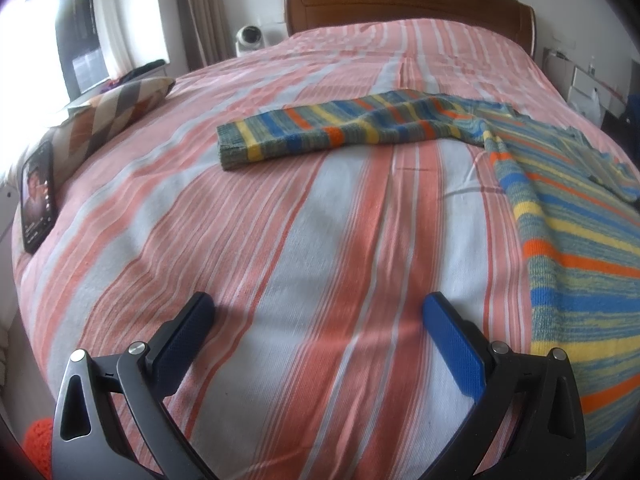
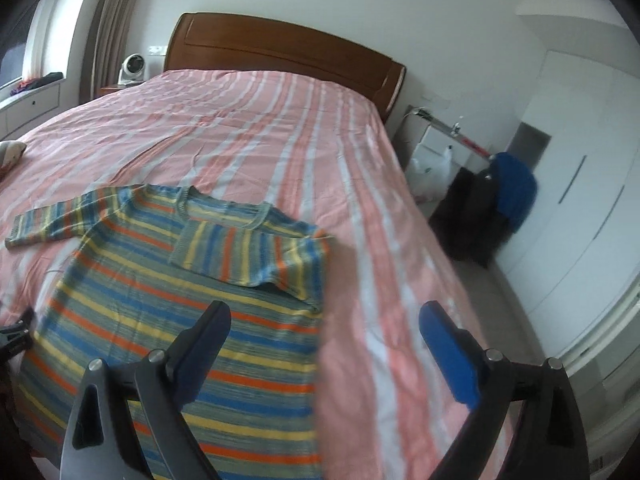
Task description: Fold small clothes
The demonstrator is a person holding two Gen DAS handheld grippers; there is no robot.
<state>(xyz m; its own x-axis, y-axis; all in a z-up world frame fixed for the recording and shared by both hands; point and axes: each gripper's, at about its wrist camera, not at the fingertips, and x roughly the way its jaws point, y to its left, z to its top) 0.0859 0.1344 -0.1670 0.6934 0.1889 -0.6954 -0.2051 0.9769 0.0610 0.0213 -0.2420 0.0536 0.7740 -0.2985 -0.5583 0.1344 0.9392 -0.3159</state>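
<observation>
A striped knit sweater (image 2: 160, 300) in blue, yellow, orange and green lies flat on the bed. Its right sleeve (image 2: 248, 252) is folded across the chest. Its left sleeve (image 1: 320, 130) stretches out sideways on the bedspread. In the left wrist view the sweater body (image 1: 580, 248) lies to the right. My left gripper (image 1: 318, 312) is open and empty above bare bedspread, left of the sweater's hem. My right gripper (image 2: 324, 324) is open and empty above the sweater's right edge.
The bed has a pink and white striped cover (image 1: 280, 220) and a wooden headboard (image 2: 280, 56). A phone (image 1: 38, 196) and a checked cushion (image 1: 108, 116) lie at the bed's left edge. A nightstand with bags (image 2: 436, 160) and a white wardrobe (image 2: 580, 200) stand on the right.
</observation>
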